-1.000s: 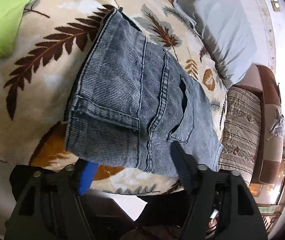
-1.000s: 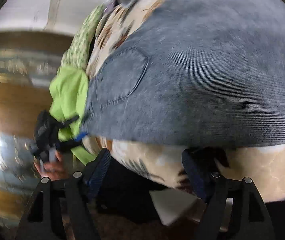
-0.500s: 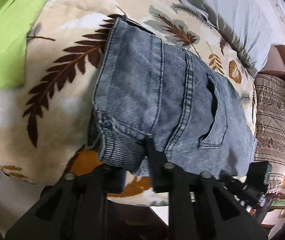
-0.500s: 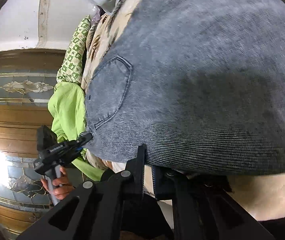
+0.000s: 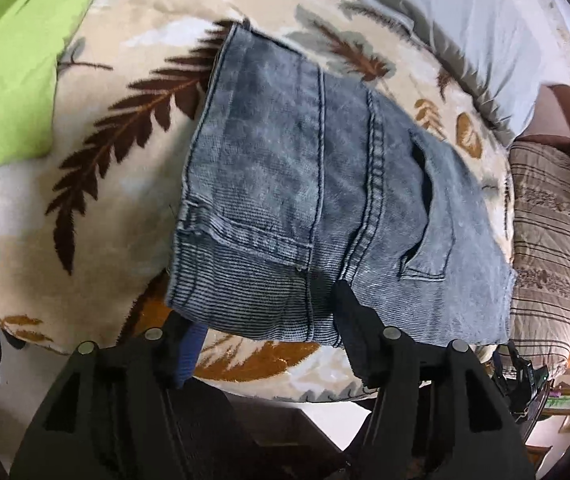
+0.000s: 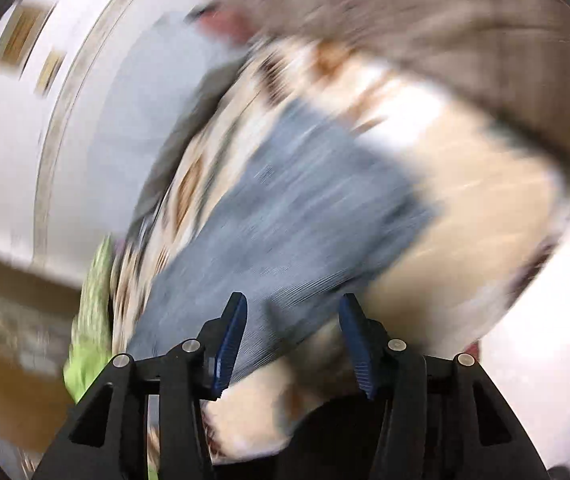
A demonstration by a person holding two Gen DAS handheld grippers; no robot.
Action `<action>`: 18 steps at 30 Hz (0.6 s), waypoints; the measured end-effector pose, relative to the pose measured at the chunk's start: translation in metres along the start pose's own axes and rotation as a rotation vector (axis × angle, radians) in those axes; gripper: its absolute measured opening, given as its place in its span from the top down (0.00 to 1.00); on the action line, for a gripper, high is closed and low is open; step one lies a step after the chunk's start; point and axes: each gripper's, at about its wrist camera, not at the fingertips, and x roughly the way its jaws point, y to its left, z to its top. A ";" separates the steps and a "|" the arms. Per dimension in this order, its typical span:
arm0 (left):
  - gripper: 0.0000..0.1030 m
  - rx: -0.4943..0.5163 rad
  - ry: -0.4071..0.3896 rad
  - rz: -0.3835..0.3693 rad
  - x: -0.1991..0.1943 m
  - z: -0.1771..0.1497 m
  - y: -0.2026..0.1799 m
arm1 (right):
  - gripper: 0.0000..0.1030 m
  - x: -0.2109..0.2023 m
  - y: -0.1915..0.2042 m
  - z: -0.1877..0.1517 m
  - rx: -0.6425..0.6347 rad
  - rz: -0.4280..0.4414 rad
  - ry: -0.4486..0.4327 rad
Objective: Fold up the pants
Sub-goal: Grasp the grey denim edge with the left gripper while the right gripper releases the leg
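The folded pants point(image 5: 317, 208) lie on the leaf-print blanket point(image 5: 97, 168) at the bed's near edge. Both left tongs point(image 5: 269, 340) and right tongs point(image 6: 291, 340) stand apart, just short of the denim's near hem, gripping nothing.

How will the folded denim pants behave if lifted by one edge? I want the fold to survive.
The pants would probably sag and unfold: stacked layers lie loose. Thick ribbed denim looks fairly heavy, unlikely to slip on the plush blanket.
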 end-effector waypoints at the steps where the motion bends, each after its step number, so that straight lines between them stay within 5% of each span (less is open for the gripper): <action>1: 0.43 0.004 0.007 -0.003 -0.001 -0.002 -0.001 | 0.51 -0.006 -0.011 0.005 0.032 -0.009 -0.029; 13: 0.36 0.326 -0.047 0.017 -0.054 -0.039 -0.089 | 0.45 0.021 -0.040 0.022 0.081 0.031 -0.079; 14: 0.36 0.352 -0.044 0.019 -0.053 -0.037 -0.104 | 0.49 0.018 -0.039 0.022 0.066 0.050 -0.097; 15: 0.36 0.381 -0.040 0.027 -0.051 -0.036 -0.120 | 0.75 0.013 -0.038 0.023 0.033 0.073 -0.117; 16: 0.36 0.408 -0.035 0.033 -0.047 -0.034 -0.135 | 0.87 0.008 -0.035 0.023 -0.017 0.074 -0.145; 18: 0.36 0.470 -0.018 0.035 -0.039 -0.032 -0.166 | 0.86 0.006 -0.033 0.025 -0.094 0.037 -0.151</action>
